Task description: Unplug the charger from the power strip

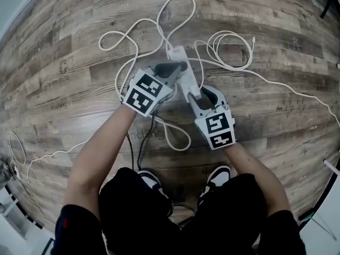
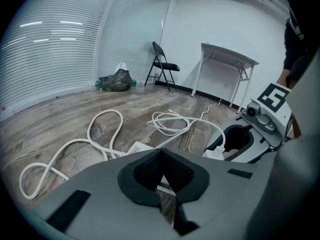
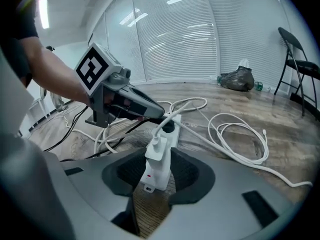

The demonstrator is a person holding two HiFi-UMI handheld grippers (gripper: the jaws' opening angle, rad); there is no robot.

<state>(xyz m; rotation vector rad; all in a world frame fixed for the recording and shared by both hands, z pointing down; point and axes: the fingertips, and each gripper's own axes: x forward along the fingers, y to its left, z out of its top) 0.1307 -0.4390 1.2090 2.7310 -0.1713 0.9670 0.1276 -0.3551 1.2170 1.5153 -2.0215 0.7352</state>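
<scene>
Floor (image 1: 64,62): wood-pattern planks, seen in all views. A person (image 1: 175,217) in dark clothes stands over the work, both forearms reaching down to it.

Room furniture, seen from the left gripper view: a white table (image 2: 227,54) against the far wall, a folding chair (image 2: 162,64) to its left and a dark bag (image 2: 115,80) by the blinds. All are well apart from the work.

Cords: a thick cord (image 1: 159,20), white, lies in open loops beyond the strip. A thin cord (image 1: 234,49), white, is coiled to the right of the strip. A black cord (image 1: 141,147) runs along the floor toward the person's feet.

Left gripper (image 1: 180,68): angled down, with its tips at the middle of the strip. Its own view shows the claw closed, the pads (image 2: 145,171) meeting at the tips with nothing gripped. From the right gripper view the tips appear to rest on the strip's top face.

Right gripper (image 3: 159,154): angled down at the near end of the strip. The claw stands wide apart, straddling that end with a pad (image 3: 185,171) on each side. No clamping is visible.

Strip (image 3: 152,176): white, flat on the floor, running away from the person between the two grippers.

Charger (image 3: 158,148): a white block, still plugged into the strip near its near end. It stands upright between the right claw's pads, with a white cord leaving its top.
</scene>
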